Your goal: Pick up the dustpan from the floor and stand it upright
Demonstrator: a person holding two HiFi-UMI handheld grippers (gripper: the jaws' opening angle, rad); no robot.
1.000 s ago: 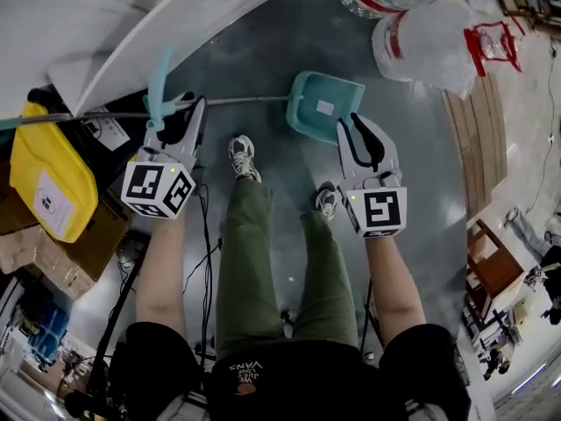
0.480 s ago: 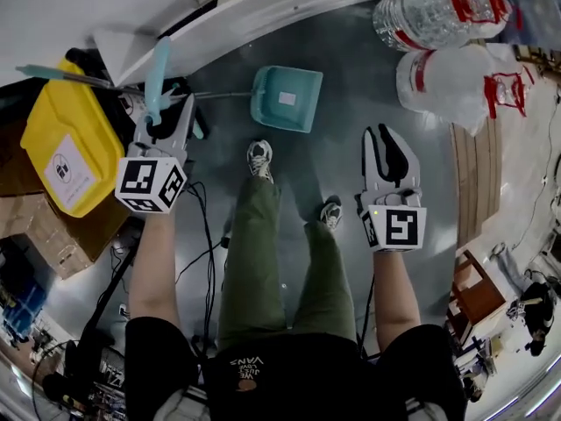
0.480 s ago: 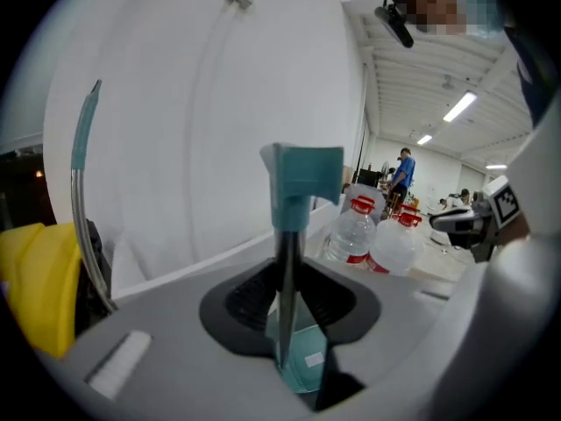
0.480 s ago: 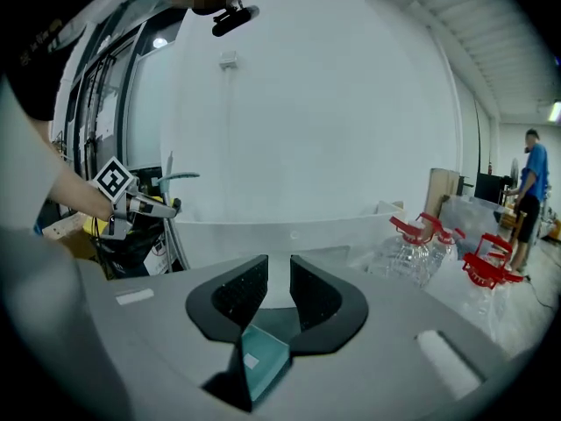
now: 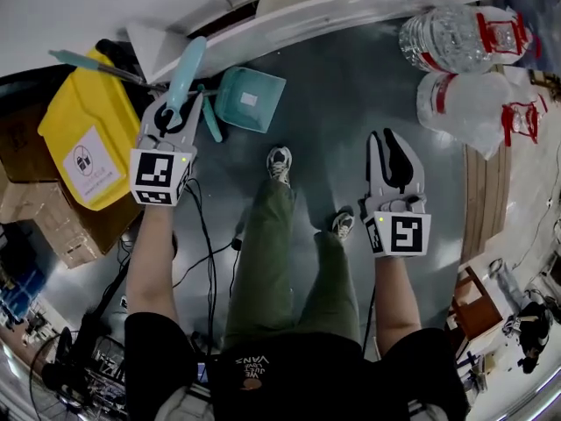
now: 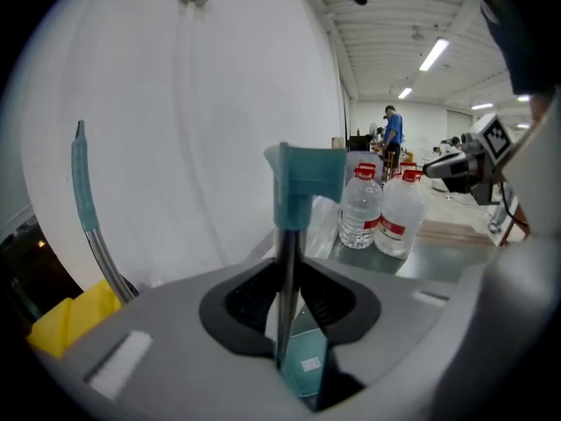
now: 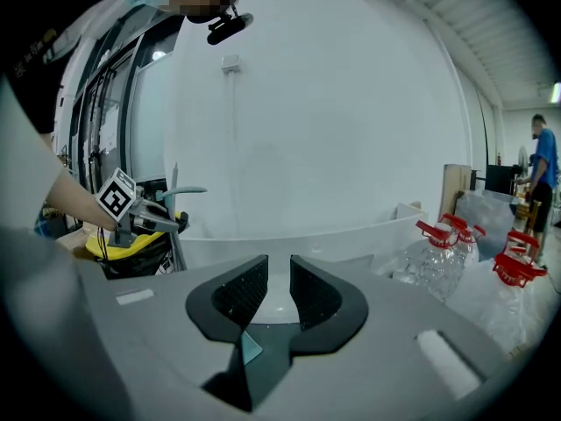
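The teal dustpan's pan (image 5: pixel 250 99) rests on the grey floor, mouth toward the person's feet. Its thin dark shaft rises to a teal grip (image 5: pixel 187 70). My left gripper (image 5: pixel 180 108) is shut on that shaft just below the grip. In the left gripper view the shaft (image 6: pixel 286 279) runs up between the pads, with the grip (image 6: pixel 308 185) above and the pan (image 6: pixel 305 371) below. My right gripper (image 5: pixel 392 143) hangs apart at the right, open and holding nothing. Only bare floor and white wall show past its fingertips (image 7: pixel 279 288).
A yellow bin (image 5: pixel 83 139) stands left of the dustpan, with a second teal-handled metal rod (image 5: pixel 79 60) leaning above it. Large water bottles (image 5: pixel 456 38) lie at the top right. A curved white wall (image 5: pixel 351 3) borders the far side. Black cables (image 5: pixel 206 235) trail on the floor.
The left gripper has swung the dustpan's handle up and to the left, and the pan has slid left toward the yellow bin. The right gripper has drawn away from the pan, still open.
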